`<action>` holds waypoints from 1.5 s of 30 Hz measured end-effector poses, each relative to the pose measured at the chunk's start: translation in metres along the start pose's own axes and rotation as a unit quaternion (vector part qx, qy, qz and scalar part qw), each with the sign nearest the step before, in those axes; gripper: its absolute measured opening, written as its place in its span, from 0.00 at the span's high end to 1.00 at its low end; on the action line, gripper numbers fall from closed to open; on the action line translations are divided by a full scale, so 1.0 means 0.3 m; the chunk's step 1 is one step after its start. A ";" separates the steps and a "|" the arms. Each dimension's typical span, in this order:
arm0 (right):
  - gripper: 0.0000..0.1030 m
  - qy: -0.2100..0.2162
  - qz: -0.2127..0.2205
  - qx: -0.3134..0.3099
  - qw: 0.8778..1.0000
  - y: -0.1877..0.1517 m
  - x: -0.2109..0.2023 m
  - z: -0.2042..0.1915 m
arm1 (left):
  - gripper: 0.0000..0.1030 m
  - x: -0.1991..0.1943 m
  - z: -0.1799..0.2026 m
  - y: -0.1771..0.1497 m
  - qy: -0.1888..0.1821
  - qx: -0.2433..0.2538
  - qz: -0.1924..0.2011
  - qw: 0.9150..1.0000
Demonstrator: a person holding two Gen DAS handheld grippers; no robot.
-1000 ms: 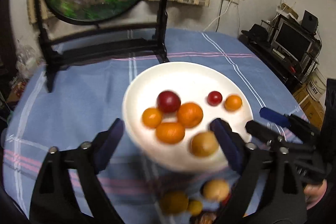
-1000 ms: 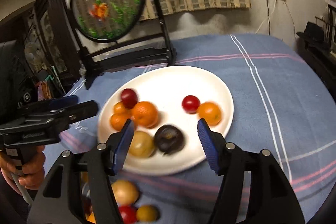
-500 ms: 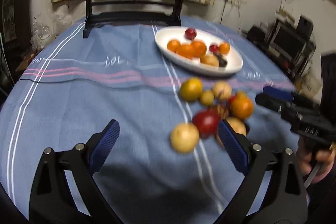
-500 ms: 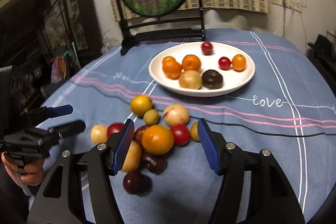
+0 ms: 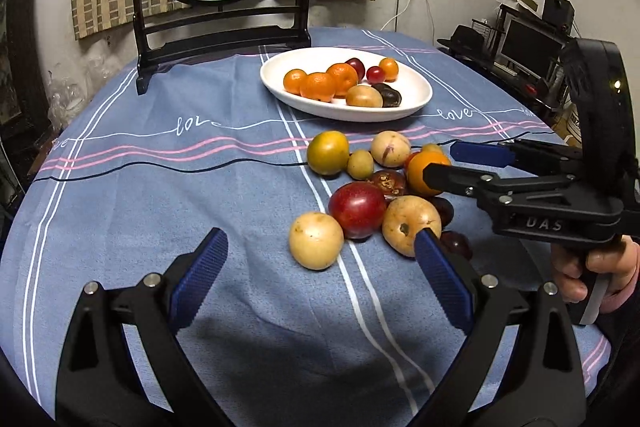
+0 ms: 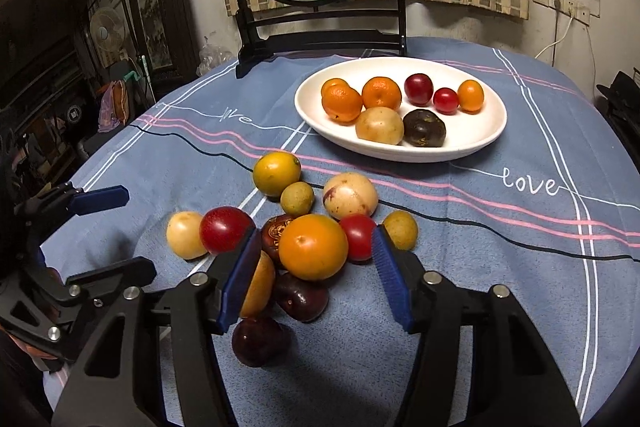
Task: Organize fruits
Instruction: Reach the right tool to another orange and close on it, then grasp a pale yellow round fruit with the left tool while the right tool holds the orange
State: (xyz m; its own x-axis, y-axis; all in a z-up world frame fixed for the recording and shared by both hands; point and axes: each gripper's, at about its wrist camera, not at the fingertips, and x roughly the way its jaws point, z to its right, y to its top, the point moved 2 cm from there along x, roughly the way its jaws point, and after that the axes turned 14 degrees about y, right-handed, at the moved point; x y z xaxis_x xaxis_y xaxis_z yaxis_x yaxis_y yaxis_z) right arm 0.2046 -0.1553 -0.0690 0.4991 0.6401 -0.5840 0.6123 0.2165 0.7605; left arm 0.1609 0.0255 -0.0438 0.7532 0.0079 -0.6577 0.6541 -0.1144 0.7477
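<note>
On the bench, the right hand-held gripper (image 6: 314, 269) tilts downward, jaws closing around the orange (image 6: 313, 247); at nine o'clock, left hand-held gripper (image 5: 320, 277) gapes empty.

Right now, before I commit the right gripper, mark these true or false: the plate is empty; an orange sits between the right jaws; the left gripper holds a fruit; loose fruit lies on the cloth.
1. The plate is empty. False: it holds eight fruits.
2. The large orange sits between the jaws of the right gripper. True; they are closing, not yet pressing.
3. The left gripper holds a fruit. False: it is open, with nothing gripped.
4. Loose fruit lies on the tablecloth. True.
</note>
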 end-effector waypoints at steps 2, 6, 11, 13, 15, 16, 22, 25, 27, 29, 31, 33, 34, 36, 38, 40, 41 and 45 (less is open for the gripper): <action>0.48 0.000 -0.005 -0.003 1.000 0.000 0.007 -0.003 | 0.07 0.001 -0.002 -0.001 0.000 -0.001 -0.001 1.000; 0.51 -0.001 -0.009 -0.005 1.000 0.001 0.015 0.002 | 0.07 -0.002 0.003 -0.001 0.002 0.001 -0.001 1.000; 0.55 -0.005 -0.015 -0.006 1.000 0.003 0.027 0.005 | 0.07 -0.006 0.012 -0.001 0.001 0.006 0.000 1.000; 0.56 -0.006 -0.019 -0.006 1.000 0.002 0.034 0.008 | 0.07 -0.006 0.013 -0.002 0.002 0.008 0.001 1.000; 0.58 -0.006 -0.022 -0.008 1.000 0.001 0.039 0.007 | 0.07 -0.007 0.014 -0.003 0.002 0.009 0.001 1.000; 0.58 -0.006 -0.022 -0.009 1.000 -0.002 0.041 0.006 | 0.07 -0.007 0.013 -0.003 0.002 0.009 0.001 1.000; 0.62 -0.002 -0.014 -0.005 1.000 0.000 0.032 0.007 | 0.07 -0.003 0.020 -0.008 0.009 0.016 0.004 1.000; 0.62 0.003 0.005 0.007 1.000 0.012 -0.001 0.016 | 0.10 0.000 0.030 -0.011 0.011 0.026 0.005 1.000; 0.62 0.006 0.011 0.015 1.000 0.012 -0.012 0.024 | 0.18 0.003 0.028 -0.009 0.003 0.026 0.003 1.000; 0.62 0.009 0.012 0.022 1.000 0.012 -0.015 0.031 | 0.28 0.011 0.027 -0.009 -0.006 0.027 -0.004 1.000; 0.62 0.008 0.011 0.025 1.000 0.011 -0.014 0.034 | 0.40 0.026 0.023 -0.010 -0.012 0.026 -0.015 0.999; 0.62 0.009 0.012 0.025 1.000 0.011 -0.016 0.035 | 0.45 0.036 0.017 -0.010 -0.017 0.023 -0.024 0.999; 0.62 0.010 0.014 0.024 1.000 0.012 -0.018 0.034 | 0.47 0.039 0.015 -0.011 -0.019 0.022 -0.027 0.999; 0.62 0.011 0.016 0.024 1.000 0.010 -0.024 0.034 | 0.54 0.052 0.017 -0.013 -0.022 0.025 -0.034 0.999; 0.62 0.012 0.016 0.026 0.999 0.009 -0.024 0.036 | 0.57 0.067 0.021 -0.012 -0.017 0.034 -0.038 0.999; 0.62 0.012 0.016 0.028 0.999 0.010 -0.024 0.039 | 0.58 0.078 0.023 -0.012 -0.014 0.037 -0.044 0.998; 0.62 0.012 0.016 0.029 0.999 0.010 -0.026 0.040 | 0.58 0.081 0.024 -0.013 -0.014 0.038 -0.046 0.998; 0.62 0.015 0.019 0.034 0.999 0.012 -0.030 0.042 | 0.58 0.093 0.028 -0.012 -0.009 0.046 -0.049 0.998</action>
State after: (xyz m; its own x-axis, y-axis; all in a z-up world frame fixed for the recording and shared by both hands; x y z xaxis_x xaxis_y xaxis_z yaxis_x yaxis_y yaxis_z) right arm 0.2102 -0.1696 -0.0646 0.5037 0.6695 -0.5460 0.6344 0.1424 0.7598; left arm 0.1789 0.0179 -0.0656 0.6836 0.0054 -0.7298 0.7152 -0.2039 0.6685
